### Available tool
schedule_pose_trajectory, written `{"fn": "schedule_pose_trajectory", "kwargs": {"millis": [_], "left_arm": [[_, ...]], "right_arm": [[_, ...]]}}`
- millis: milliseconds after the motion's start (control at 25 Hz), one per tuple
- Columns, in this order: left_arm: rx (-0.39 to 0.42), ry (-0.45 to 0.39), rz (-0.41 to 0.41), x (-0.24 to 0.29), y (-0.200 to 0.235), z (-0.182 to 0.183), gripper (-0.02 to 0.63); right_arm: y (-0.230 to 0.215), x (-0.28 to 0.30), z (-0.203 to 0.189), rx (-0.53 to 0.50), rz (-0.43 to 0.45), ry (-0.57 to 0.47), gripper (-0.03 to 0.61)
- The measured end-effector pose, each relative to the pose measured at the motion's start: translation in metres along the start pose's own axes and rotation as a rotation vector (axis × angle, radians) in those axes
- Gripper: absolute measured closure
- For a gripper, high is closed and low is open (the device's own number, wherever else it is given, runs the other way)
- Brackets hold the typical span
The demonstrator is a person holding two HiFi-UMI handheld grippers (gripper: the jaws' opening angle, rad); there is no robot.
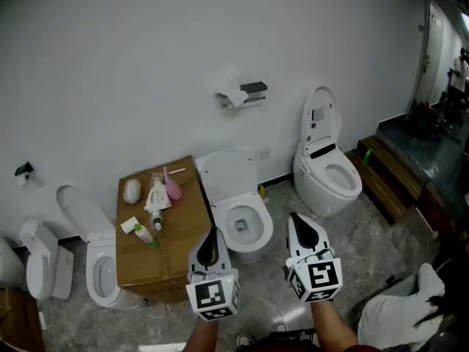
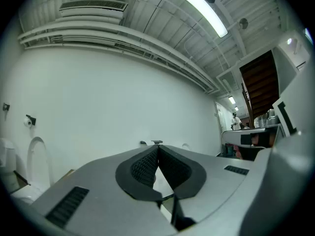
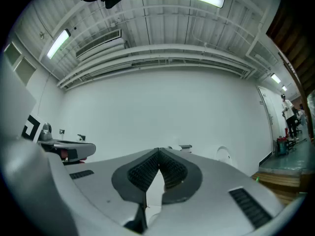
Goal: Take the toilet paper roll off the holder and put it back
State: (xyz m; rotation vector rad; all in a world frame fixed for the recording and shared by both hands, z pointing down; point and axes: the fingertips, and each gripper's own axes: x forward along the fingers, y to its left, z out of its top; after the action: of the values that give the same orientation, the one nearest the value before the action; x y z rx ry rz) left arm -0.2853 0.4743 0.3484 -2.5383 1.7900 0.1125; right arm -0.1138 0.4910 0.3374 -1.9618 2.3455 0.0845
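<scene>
I have both grippers level in front of me, side by side and well apart from the wall. The left gripper (image 1: 213,232) has its jaws pressed together with nothing between them; its own view shows the ribbed pads (image 2: 147,165) meeting at the tips. The right gripper (image 1: 296,218) is the same: its pads (image 3: 172,170) touch at the tips and hold nothing.

The toilet paper roll (image 1: 234,97) sits on the wall-mounted holder (image 1: 253,88), high on the white wall (image 1: 146,64), with a loose tail of paper hanging from it (neither gripper is anywhere near it). The holder lies almost straight ahead of both sets of jaws, just above their tips in each gripper view.

Below the holder stands a white toilet (image 1: 240,210) with its lid up. To its left is a cardboard box (image 1: 176,251) carrying a pink bottle (image 1: 172,188) and small toiletries. A second toilet (image 1: 327,166) stands to the right.
</scene>
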Motion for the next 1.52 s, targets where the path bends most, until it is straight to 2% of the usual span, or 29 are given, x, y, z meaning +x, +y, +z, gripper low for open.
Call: {"fn": "schedule_pose_trajectory", "kwargs": {"millis": [440, 720, 1080, 1280, 1520], "left_arm": [[-0.005, 0.003, 0.007, 0.033, -0.03, -0.006, 0.598], [0.014, 0.009, 0.014, 0.058, -0.062, -0.014, 0.598], [0.002, 0.029, 0.032, 0.088, -0.103, -0.028, 0.598], [0.003, 0.031, 0.022, 0.117, -0.103, -0.035, 0.598], [-0.02, 0.033, 0.007, 0.174, -0.081, -0.045, 0.598]], "right_arm": [[-0.036, 0.011, -0.01, 0.018, 0.014, 0.006, 0.562], [-0.081, 0.015, -0.016, 0.07, 0.007, -0.013, 0.561], [-0.134, 0.021, -0.022, 0.069, 0.025, 0.0, 0.561], [-0.145, 0.042, -0.032, 0.062, 0.022, 0.012, 0.561], [-0.149, 0.095, -0.047, 0.042, 0.025, 0.038, 0.561]]}}
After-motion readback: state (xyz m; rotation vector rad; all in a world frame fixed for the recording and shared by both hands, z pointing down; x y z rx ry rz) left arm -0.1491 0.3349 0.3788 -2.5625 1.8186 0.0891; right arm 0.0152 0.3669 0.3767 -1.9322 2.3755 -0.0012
